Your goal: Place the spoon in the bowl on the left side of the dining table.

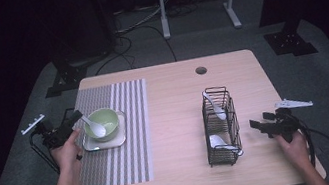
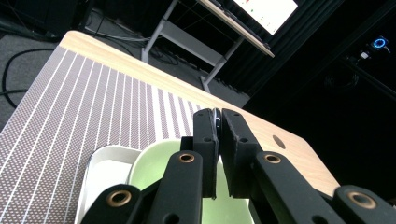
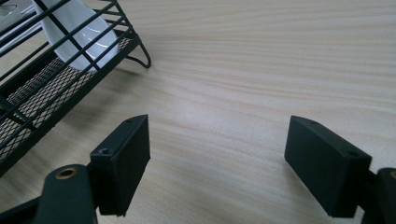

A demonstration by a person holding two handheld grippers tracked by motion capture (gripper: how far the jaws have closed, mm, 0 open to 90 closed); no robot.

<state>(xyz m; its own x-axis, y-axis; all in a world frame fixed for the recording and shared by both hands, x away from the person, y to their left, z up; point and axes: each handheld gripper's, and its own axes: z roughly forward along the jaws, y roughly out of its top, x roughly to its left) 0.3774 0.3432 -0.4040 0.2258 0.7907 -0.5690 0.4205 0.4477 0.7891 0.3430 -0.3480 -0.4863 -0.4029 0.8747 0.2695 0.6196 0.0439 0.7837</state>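
Spoon [image 1: 94,126] rests in the green bowl [image 1: 106,120] at centre left, its handle pinched by the left claw [image 2: 218,122]. Right claw [image 3: 217,161] hangs spread over bare surface [image 3: 243,70], lower right.

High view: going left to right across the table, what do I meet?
Left gripper → white spoon it holds, resting in the pale green bowl → striped grey placemat → black wire rack → right gripper.

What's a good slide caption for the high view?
Left hand-held gripper holds a white spoon in a green bowl; right hand-held gripper waits open beside a wire rack.
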